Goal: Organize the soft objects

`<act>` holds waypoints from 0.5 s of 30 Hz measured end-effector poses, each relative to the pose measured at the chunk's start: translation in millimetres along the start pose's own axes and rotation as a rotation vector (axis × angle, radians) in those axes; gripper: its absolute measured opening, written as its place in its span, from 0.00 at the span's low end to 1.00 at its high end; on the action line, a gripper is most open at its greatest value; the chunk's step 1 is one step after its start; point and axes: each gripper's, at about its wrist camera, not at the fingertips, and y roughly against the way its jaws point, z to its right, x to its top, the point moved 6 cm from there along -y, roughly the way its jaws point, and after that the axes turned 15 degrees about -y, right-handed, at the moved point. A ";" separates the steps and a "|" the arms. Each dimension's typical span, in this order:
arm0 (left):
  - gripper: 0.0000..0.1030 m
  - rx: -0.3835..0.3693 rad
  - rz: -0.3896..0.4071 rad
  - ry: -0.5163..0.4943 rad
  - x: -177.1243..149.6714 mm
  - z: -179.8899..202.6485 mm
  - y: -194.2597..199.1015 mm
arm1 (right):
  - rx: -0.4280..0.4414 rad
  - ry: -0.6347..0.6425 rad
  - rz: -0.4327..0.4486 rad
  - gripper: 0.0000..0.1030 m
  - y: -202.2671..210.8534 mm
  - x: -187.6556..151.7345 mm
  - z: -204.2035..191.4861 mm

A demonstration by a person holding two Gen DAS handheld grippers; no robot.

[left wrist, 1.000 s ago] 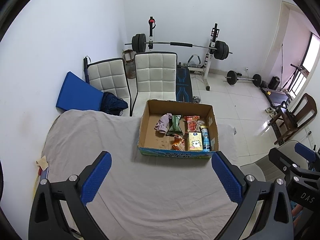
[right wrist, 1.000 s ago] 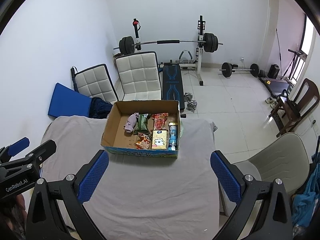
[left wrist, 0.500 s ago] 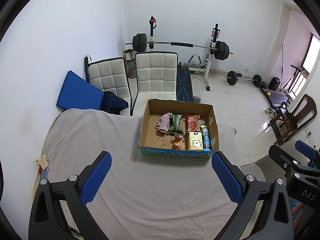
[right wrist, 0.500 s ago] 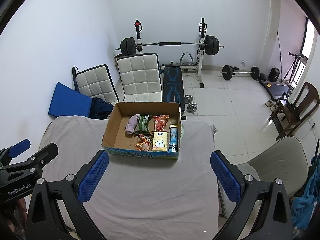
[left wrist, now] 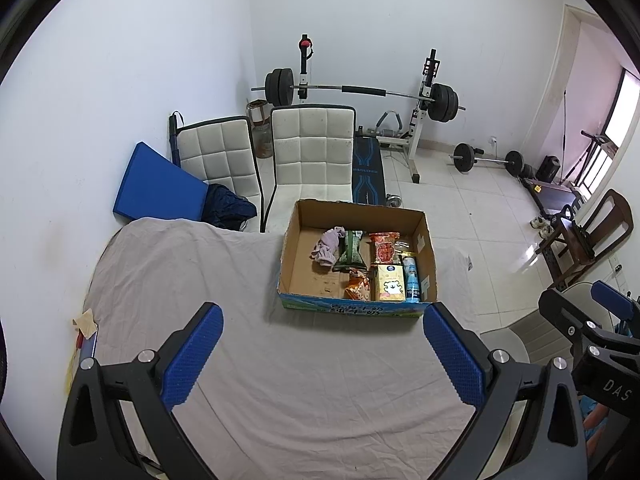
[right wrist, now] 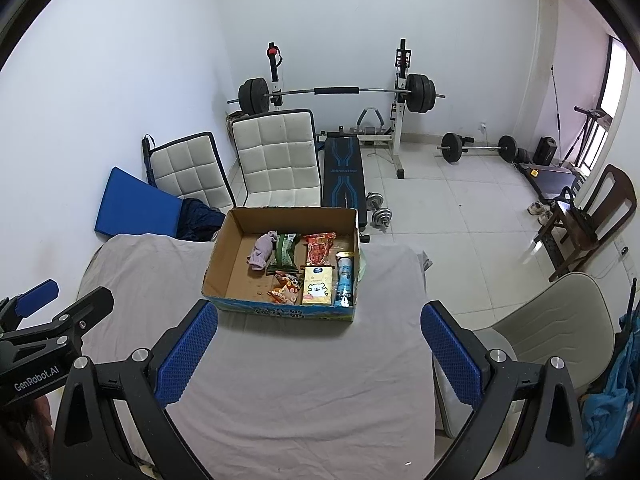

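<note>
Soft cloth: crumpled in the cardboard box, beside the snack packets, within easy reach.
Box: on the sheet-covered table, centred ahead.
Left tool: jaws wide apart, empty, poised short of the box.
Right tool: likewise open, holding nothing.

brown box | mauve cloth | grey sheet | blue dimpled gripper pads

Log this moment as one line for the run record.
left gripper: open, empty, above table | right gripper: open, empty | open brown cardboard box: on grey-sheeted table | crumpled pink cloth: in box, untouched
</note>
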 end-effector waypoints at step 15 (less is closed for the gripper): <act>1.00 0.003 -0.003 0.003 -1.7 -1.6 1.6 | 0.007 0.000 0.004 1.00 5.0 1.8 -0.2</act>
